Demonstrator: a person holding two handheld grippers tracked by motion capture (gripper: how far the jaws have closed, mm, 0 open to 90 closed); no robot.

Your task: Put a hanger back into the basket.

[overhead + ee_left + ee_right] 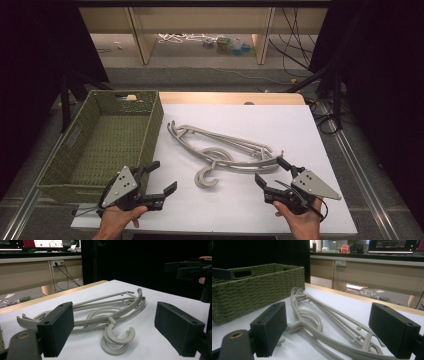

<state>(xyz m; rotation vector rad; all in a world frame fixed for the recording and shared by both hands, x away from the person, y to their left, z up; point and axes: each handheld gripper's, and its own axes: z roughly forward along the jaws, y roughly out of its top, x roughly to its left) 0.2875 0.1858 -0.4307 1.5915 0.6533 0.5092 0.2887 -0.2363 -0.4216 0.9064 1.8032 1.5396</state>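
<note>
We hold both claws, left (159, 178) and right (268, 171), open near grey hangers (225, 150), apparently starting; next, grasp one.

The high view looks forward and down over the desk (300, 125), while both gripper views sit low and close, facing the shared grey hangers (225, 150) from opposite sides.

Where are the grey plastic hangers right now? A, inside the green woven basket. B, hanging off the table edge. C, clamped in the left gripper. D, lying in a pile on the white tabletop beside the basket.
D: the grey hangers lie stacked on the white tabletop to the right of the green woven basket, with both grippers open and clear of them.
</note>
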